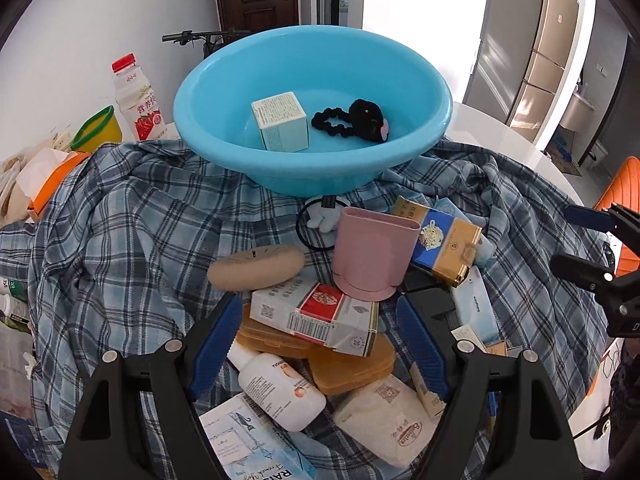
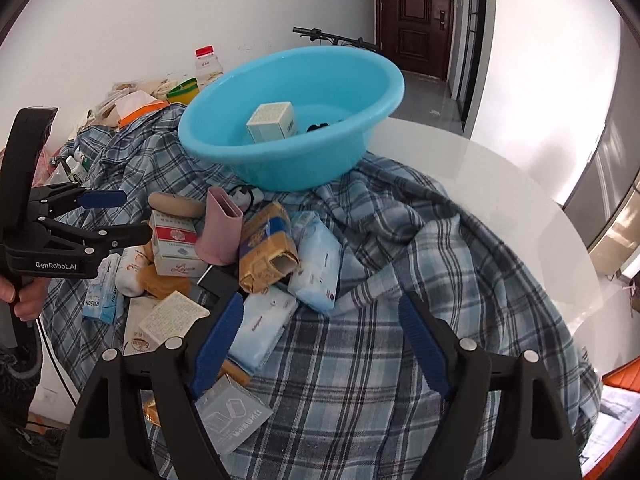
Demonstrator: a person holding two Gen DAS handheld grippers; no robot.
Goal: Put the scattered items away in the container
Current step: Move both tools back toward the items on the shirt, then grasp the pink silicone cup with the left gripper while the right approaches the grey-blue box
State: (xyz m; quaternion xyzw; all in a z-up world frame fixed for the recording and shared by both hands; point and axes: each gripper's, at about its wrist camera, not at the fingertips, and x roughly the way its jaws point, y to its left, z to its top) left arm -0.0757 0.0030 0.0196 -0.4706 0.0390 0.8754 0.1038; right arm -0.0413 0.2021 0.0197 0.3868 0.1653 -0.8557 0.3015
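A blue basin [image 1: 224, 92] stands on a plaid cloth [image 1: 120, 216] that covers the worktop [image 2: 500, 168]. Inside the basin lie a small box [image 1: 280, 122] and a black hair tie [image 1: 352, 120]. In front of the basin the scattered items make a pile: a pink cup [image 1: 370, 252] lying tilted, a gold-blue packet [image 1: 444, 248], a red-white box [image 1: 320, 316], a beige pouch [image 1: 256, 268], an orange case [image 1: 352, 368] and a white bottle [image 1: 280, 392]. The left hand-held gripper [image 1: 320, 344] hangs over this pile, jaws apart, gripping nothing. The right hand-held gripper [image 2: 320, 344] is also open and empty, above the cloth just beside a tissue pack [image 2: 260, 328].
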